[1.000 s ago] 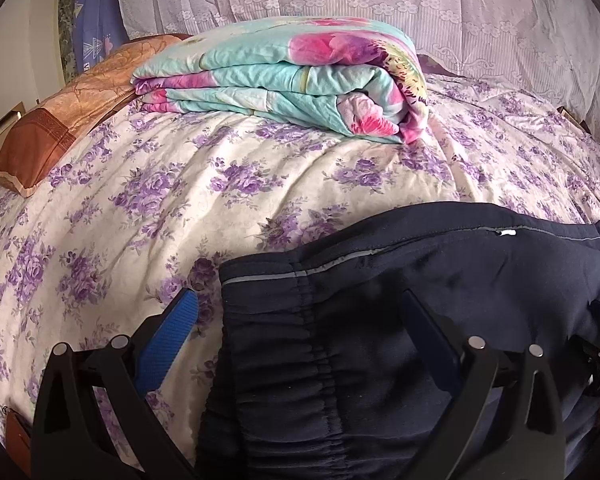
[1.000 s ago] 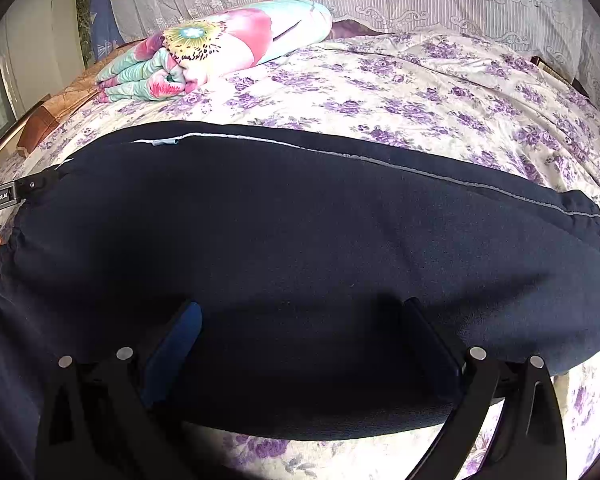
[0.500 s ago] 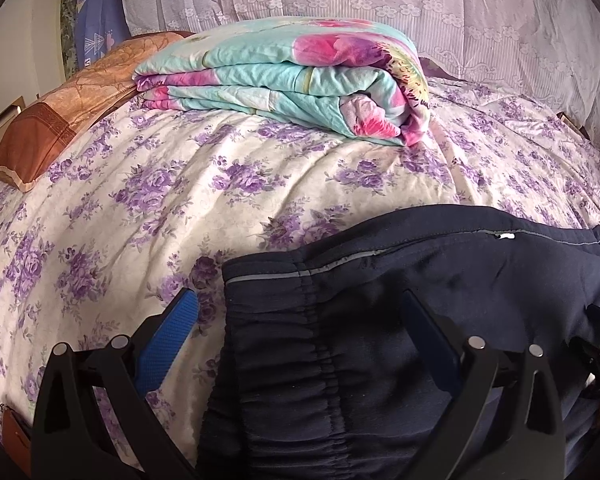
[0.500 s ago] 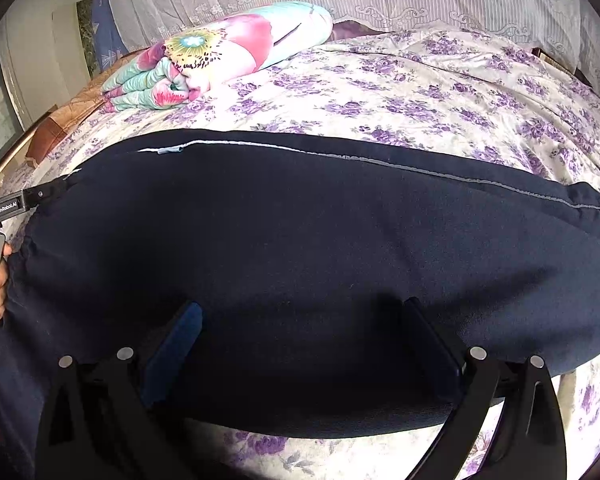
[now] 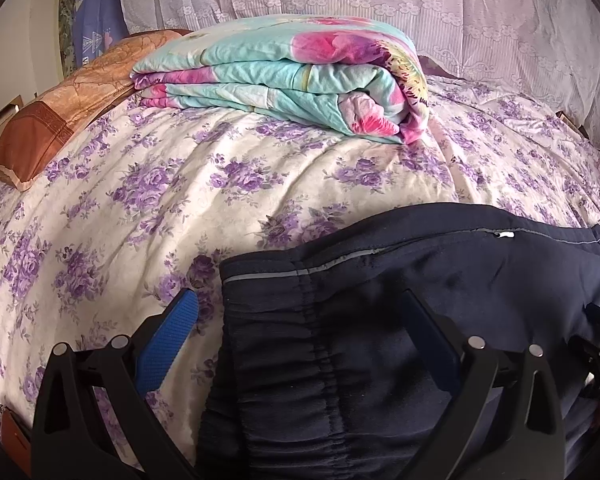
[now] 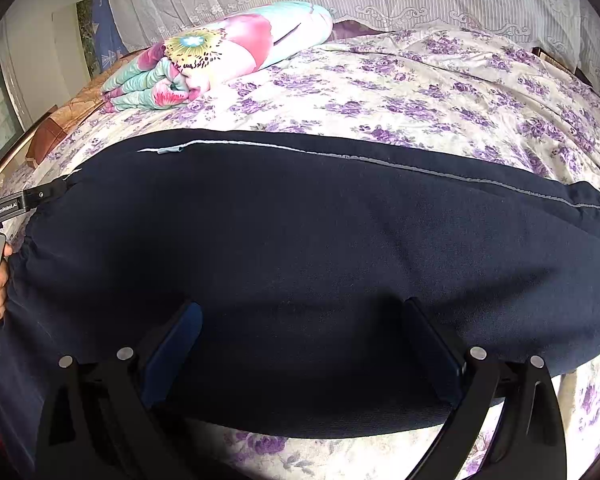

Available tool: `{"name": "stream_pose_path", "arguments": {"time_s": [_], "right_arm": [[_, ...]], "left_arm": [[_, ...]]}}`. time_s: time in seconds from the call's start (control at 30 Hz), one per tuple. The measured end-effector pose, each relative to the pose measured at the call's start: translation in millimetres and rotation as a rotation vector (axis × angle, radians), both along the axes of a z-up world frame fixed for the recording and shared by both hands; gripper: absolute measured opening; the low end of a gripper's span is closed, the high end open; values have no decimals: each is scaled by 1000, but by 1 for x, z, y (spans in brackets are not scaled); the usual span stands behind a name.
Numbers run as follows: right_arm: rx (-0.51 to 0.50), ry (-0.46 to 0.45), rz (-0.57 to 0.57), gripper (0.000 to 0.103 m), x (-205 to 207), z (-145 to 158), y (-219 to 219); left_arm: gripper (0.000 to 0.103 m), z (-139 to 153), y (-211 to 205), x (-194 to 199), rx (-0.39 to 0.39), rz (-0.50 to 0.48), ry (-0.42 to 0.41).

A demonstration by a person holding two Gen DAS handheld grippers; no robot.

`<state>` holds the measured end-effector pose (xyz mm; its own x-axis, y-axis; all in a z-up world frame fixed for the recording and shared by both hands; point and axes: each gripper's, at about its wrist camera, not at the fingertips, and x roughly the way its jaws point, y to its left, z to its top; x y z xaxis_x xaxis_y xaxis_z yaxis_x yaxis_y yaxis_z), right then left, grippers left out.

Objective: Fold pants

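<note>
The navy pants [image 6: 300,264] lie flat across the near edge of the bed [image 5: 260,184], folded lengthwise so one leg sits on the other, with the elastic waistband [image 5: 284,344] at the left end and the grey-stitched side seam [image 6: 420,170] running along the far side. Both tools hover just over the cloth. The left gripper [image 5: 300,332] has its jaws spread wide, one blue pad [image 5: 168,340] over the bedspread and the other over the waistband, gripping nothing. The right gripper [image 6: 300,340] is likewise released, its jaws straddling the middle of the legs near the bed's front edge.

The main risk, as I judge it, is a bad pinch. If either pair of jaws closes on only the top layer, the legs will peel apart when lifted and the stacked fold will be lost. Closing too deep could also catch the floral bedspread along with the cloth and drag it. The left tool sits half off the garment, so it may grab only the waistband corner, leaving the rest to sag. Uneven lifting between the two ends would skew the fold line. The folded quilt [image 5: 284,80] and the brown pillow [image 5: 60,112] toward the head of the bed lie well apart and should not interfere.
</note>
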<state>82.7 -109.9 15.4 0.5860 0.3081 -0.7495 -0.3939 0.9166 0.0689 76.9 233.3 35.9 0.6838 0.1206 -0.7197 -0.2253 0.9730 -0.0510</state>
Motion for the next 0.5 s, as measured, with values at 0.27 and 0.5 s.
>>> {"name": "stream_pose_path", "arguments": {"time_s": [0.27, 0.5], "right_arm": [[2, 1, 0, 100, 0, 0, 0], [-2, 5, -1, 100, 1, -1, 1]], "left_arm": [[98, 0, -1, 0, -6, -23, -11], [98, -4, 0, 4, -25, -29, 17]]}}
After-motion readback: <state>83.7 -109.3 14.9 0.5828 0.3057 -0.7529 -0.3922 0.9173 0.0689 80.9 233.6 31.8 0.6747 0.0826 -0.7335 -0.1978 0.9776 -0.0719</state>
